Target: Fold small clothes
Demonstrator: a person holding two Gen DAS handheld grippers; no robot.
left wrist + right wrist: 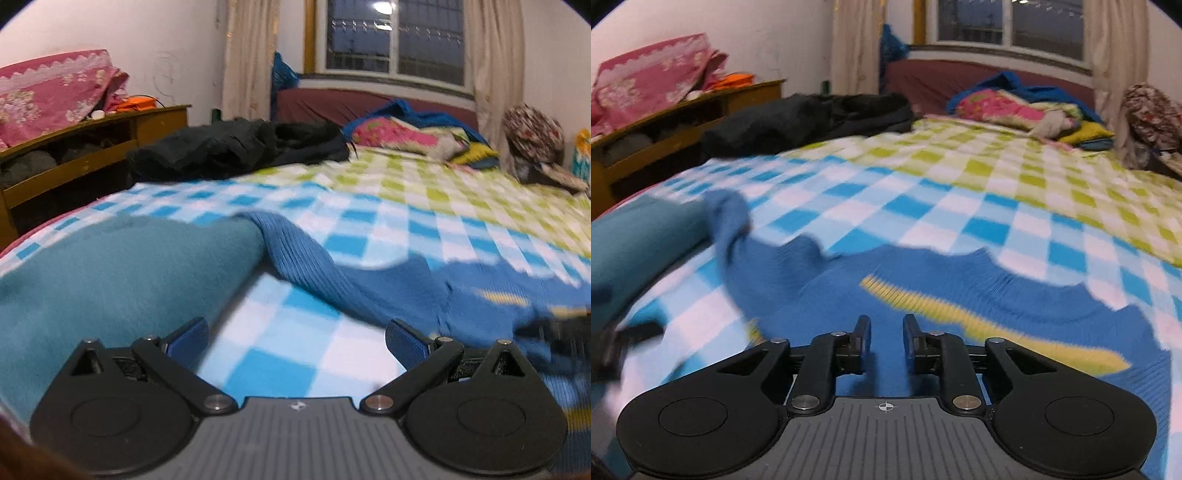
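A blue knitted sweater (923, 280) with a yellow stripe lies spread on the checked blanket (923, 206). One ribbed sleeve (295, 254) runs up toward a teal cloth (110, 277) on the left. My left gripper (297, 338) is open wide over bare blanket, between the teal cloth and the sleeve, with nothing between its fingers. My right gripper (886, 332) hovers low over the sweater's body with a narrow gap between its jaws. The pads are apart and no fabric is pinched. Both views are motion-blurred.
A black jacket (240, 147) lies at the far left of the bed. A heap of coloured bedding (406, 136) sits by the maroon headboard under the window. A wooden shelf (92, 147) with a pink quilt (48, 96) stands to the left.
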